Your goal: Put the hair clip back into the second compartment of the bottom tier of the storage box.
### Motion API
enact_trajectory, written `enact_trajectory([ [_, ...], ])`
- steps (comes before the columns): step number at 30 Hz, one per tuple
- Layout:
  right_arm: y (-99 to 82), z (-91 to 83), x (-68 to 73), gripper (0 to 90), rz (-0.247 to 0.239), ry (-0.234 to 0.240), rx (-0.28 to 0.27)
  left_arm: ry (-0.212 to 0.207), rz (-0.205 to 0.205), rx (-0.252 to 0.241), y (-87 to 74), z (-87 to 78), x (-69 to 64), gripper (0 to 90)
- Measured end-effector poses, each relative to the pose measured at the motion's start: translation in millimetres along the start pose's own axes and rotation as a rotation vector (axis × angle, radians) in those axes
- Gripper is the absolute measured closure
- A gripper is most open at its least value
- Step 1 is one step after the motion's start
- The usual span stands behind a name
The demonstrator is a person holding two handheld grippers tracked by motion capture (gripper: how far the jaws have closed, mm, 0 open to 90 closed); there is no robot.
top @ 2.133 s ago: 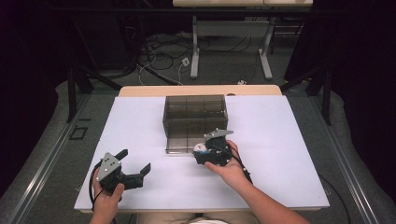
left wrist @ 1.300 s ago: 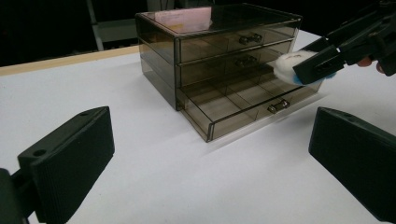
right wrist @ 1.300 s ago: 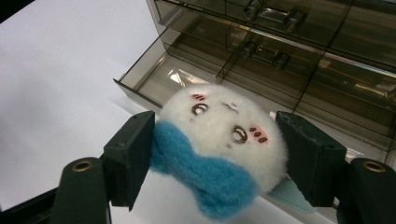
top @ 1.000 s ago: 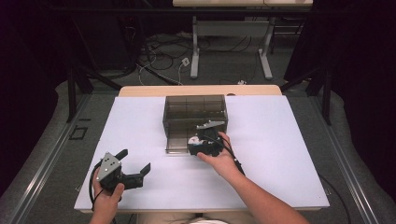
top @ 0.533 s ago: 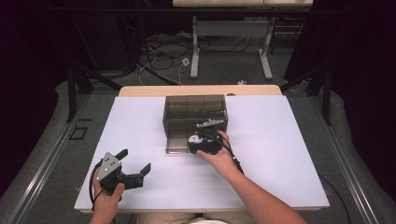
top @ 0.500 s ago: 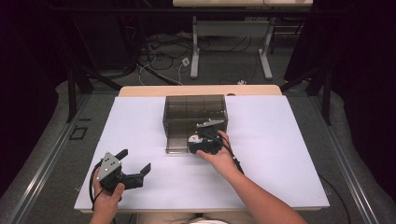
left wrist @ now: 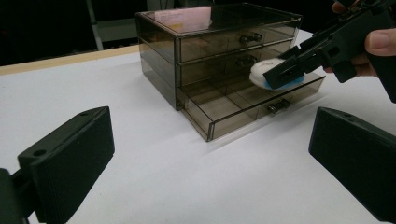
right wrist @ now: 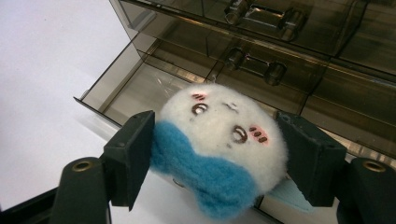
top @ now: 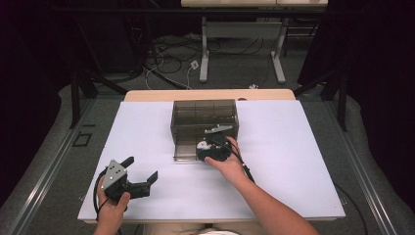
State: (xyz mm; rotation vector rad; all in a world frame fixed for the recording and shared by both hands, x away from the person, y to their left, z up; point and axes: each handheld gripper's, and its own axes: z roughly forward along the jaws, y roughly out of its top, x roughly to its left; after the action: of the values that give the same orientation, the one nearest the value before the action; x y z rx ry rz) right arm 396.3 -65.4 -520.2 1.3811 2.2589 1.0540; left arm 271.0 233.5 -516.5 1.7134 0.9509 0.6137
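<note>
A white-and-blue plush toy (right wrist: 217, 149) is clamped between the jaws of the right hand-held gripper (top: 211, 148) over the bottom drawer (left wrist: 247, 105), pulled open from a smoky drawer unit (top: 204, 117) mid-table (top: 293, 147). At seven o'clock, the left hand-held gripper (top: 142, 172) is held wide open, empty.

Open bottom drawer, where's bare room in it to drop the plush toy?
The open drawer shows bare compartments left of the plush toy, which the right gripper holds over its right end. Handles crowd the back.
</note>
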Motion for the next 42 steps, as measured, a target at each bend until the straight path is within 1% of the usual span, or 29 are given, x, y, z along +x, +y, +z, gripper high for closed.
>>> enact_trajectory([
  [1,0.0,0.3,-0.3,30.1,0.001,0.001,0.000,0.000,0.000,0.000,0.0,0.0,0.0,0.3],
  [2,-0.3,1.7,-0.9,30.1,-0.001,0.005,-0.013,0.000,0.000,0.000,0.0,0.0,0.0,0.3],
  [3,0.0,1.2,-0.7,30.1,0.002,-0.003,0.003,0.000,0.000,0.000,0.0,0.0,-0.1,0.3],
  [4,-0.3,2.3,-1.0,30.1,0.004,0.002,-0.008,0.000,0.000,0.001,0.0,0.1,-0.1,0.3],
  [10,-0.1,4.3,-1.5,30.1,-0.006,-0.007,0.002,-0.002,0.000,0.000,0.0,0.0,-0.3,0.3],
  [12,-0.5,5.5,-1.5,30.1,-0.003,-0.006,-0.003,-0.001,0.000,0.000,0.0,0.1,-0.2,0.3],
  [13,-0.8,6.8,-1.6,30.1,-0.001,0.000,-0.014,-0.002,0.000,0.000,0.0,0.1,-0.2,0.3],
  [14,-0.5,7.0,-1.6,30.1,-0.006,-0.006,-0.004,-0.002,-0.001,0.000,0.0,0.1,-0.2,0.3],
  [16,-0.6,8.1,-2.1,30.1,-0.015,-0.010,-0.004,-0.002,0.000,0.001,0.0,0.1,-0.1,0.3],
  [18,-0.7,8.2,-1.5,30.1,-0.008,-0.011,0.004,-0.002,0.000,0.000,0.0,0.1,0.0,0.3],
  [19,-0.9,9.1,-1.8,30.1,-0.014,-0.012,-0.004,-0.002,0.000,0.000,0.0,0.1,0.0,0.3],
  [20,-0.9,9.0,-1.5,30.1,-0.014,-0.013,0.004,-0.002,0.000,0.001,0.0,0.1,0.1,0.3],
  [21,-1.2,9.6,-1.3,30.1,-0.014,-0.012,-0.002,-0.001,0.001,0.002,-0.1,0.2,0.2,0.3],
  [22,-0.9,8.9,-1.3,30.1,-0.019,-0.014,0.009,-0.002,0.001,0.002,-0.1,0.2,0.2,0.3],
  [25,-1.4,9.7,-0.7,30.1,-0.025,-0.014,-0.002,-0.002,0.000,0.001,0.0,0.1,0.0,0.3],
  [33,-1.5,9.6,-1.0,29.4,-0.014,-0.010,-0.003,-0.002,0.002,0.002,-0.1,0.1,0.2,0.3],
  [37,-1.8,9.6,-1.5,27.7,-0.019,-0.014,-0.003,-0.003,0.001,0.002,-0.1,0.1,0.1,0.3],
  [39,-2.0,10.3,-2.2,26.3,-0.024,-0.012,-0.020,-0.003,0.002,0.002,-0.1,0.0,0.1,0.3],
  [42,-1.7,8.1,-1.7,24.8,-0.024,-0.015,-0.016,-0.003,0.002,0.003,-0.1,-0.1,0.2,0.3],
])
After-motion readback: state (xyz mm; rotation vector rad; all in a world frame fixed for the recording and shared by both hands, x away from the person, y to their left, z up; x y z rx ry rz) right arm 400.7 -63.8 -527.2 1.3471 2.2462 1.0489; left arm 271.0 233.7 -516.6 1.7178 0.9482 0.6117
